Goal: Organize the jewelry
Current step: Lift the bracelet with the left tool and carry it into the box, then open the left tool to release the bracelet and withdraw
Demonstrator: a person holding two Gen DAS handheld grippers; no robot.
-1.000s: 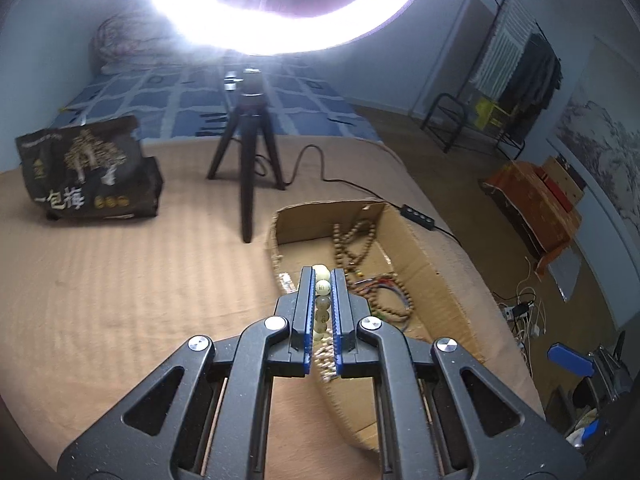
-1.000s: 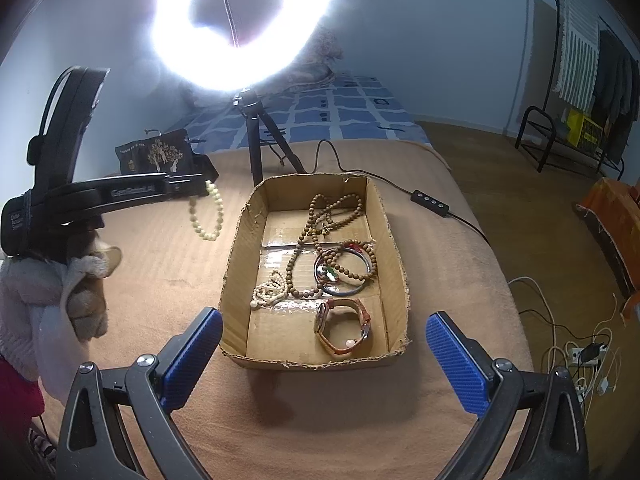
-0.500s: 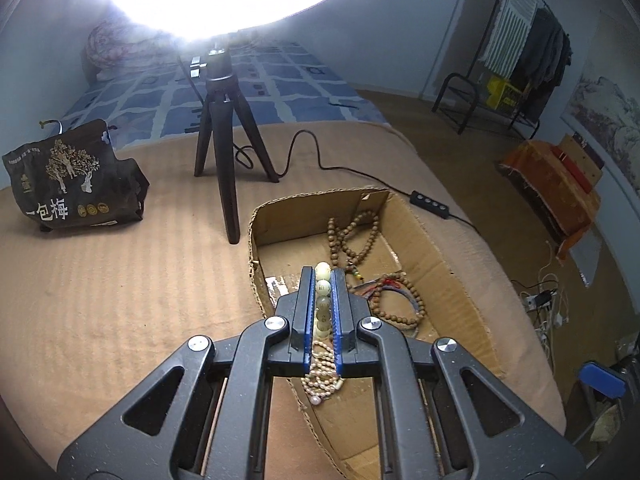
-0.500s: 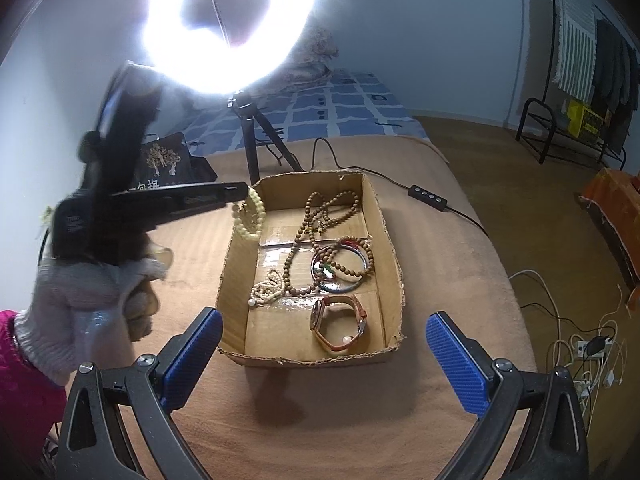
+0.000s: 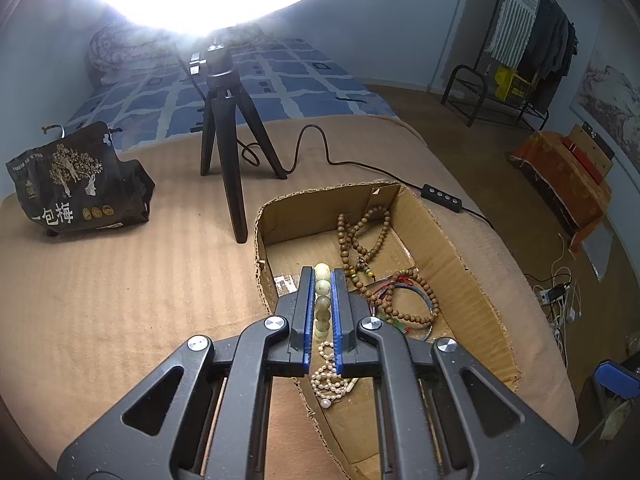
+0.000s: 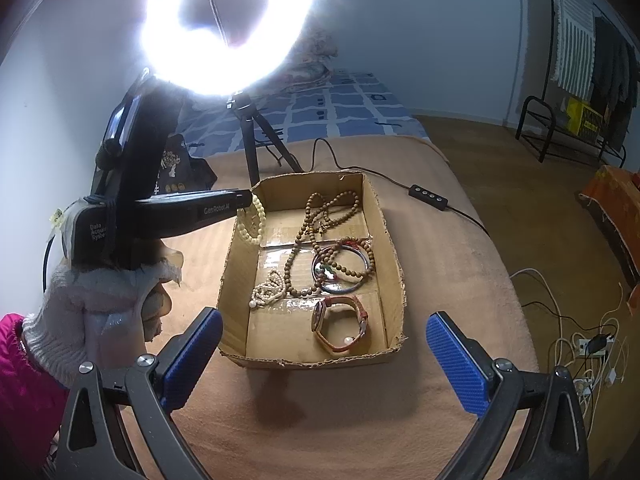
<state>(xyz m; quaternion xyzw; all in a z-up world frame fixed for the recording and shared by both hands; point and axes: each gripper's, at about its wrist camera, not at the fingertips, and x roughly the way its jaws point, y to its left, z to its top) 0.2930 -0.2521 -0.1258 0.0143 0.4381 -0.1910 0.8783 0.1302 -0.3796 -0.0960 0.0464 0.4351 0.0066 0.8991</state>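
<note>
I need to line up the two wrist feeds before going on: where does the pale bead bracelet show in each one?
Left wrist view: the pale bead bracelet sits low centre, clamped in the left gripper.
Right wrist view: it hangs at centre left from the left gripper's tip, over the box's far left corner.
Shared landmark: the cardboard box, with the pearl strand in it.

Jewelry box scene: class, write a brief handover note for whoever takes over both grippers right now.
Left gripper: jaws shut on the pale bead bracelet, hanging over the cardboard box's far left corner.
Right gripper: jaws open, empty, in front of the box.
Done: wooden bead necklace, bangles, pearl strand and watch lie in the box.
Left: release the bracelet into the box.
</note>
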